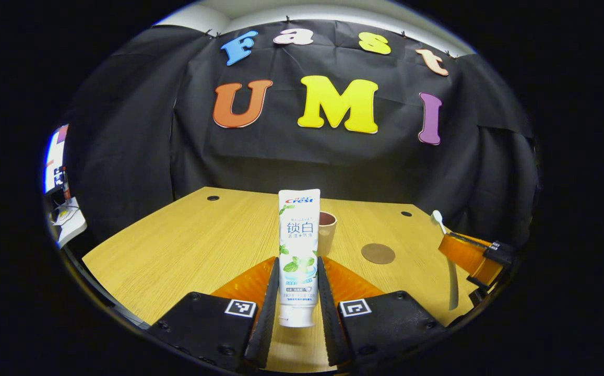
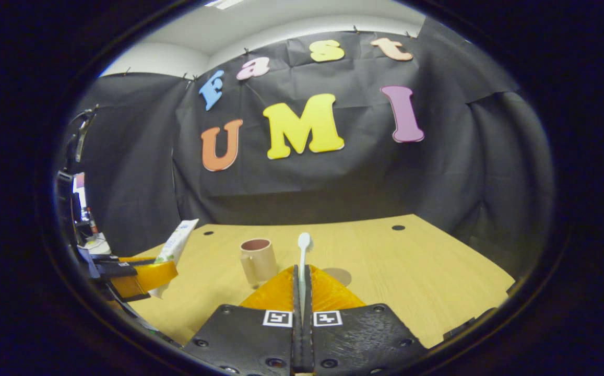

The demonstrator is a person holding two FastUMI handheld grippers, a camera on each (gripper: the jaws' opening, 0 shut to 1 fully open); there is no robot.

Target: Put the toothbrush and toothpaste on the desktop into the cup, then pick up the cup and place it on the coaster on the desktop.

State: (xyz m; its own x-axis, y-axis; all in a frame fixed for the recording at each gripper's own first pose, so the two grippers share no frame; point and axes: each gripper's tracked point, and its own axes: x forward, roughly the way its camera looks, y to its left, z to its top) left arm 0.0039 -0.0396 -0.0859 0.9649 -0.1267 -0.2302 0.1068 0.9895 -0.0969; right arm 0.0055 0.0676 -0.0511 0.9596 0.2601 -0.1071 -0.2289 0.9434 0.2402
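Left gripper [image 1: 297,292]: fingers closed against both sides of the toothpaste tube [image 1: 298,250], which stands upright between them, cap end down, lifted off the wooden desktop [image 1: 187,245].

Right gripper [image 2: 302,292]: fingers pressed nearly together on the handle of the toothbrush [image 2: 302,256], head up and upright. In the left gripper view the same gripper [image 1: 471,253] sits at the far right, near the desktop's right edge, toothbrush [image 1: 445,245] sticking out above and below its fingers.

Cup [image 2: 258,259]: upright on the desktop, mouth open, just left of the toothbrush in the right gripper view; in the left gripper view the cup [image 1: 327,230] is partly hidden behind the tube.

Coaster [image 1: 378,253]: flat brown disc to the right of the cup, near it but apart; bare wood around it.

Open wood runs on to the back edge on all sides of the cup. Two small dark holes near the back corners.
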